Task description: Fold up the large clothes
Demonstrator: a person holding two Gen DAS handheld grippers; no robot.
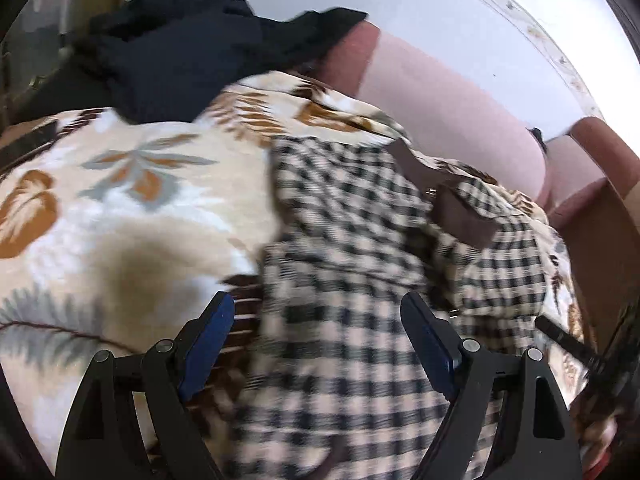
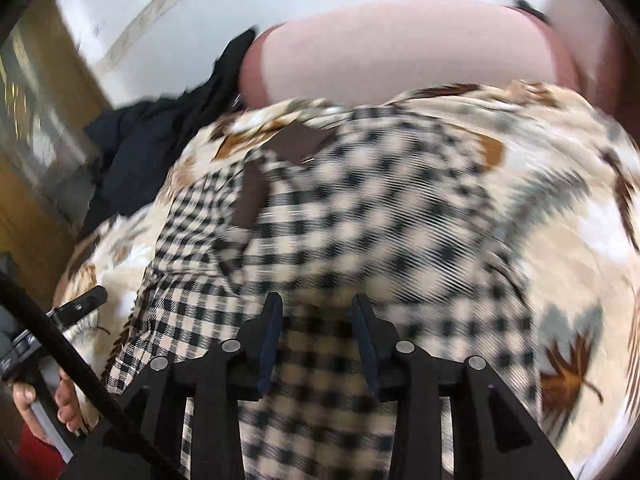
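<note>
A beige and black checked garment (image 1: 360,240) with brown patches (image 1: 464,216) lies spread on a leaf-print blanket (image 1: 120,200). My left gripper (image 1: 318,312) is open above its near part, jaws wide apart, with the cloth between and below them. In the right wrist view the same garment (image 2: 360,220) fills the middle. My right gripper (image 2: 316,312) is partly open, and the checked cloth runs between its jaws; whether they pinch it is unclear. The left gripper (image 2: 80,304) and the hand holding it show at the left edge.
A dark navy garment (image 1: 180,52) is heaped at the back left of the blanket, also in the right wrist view (image 2: 160,140). A pink sofa backrest (image 1: 440,100) runs behind, with a white wall (image 1: 440,8) above. The leaf blanket (image 2: 560,240) extends to the right.
</note>
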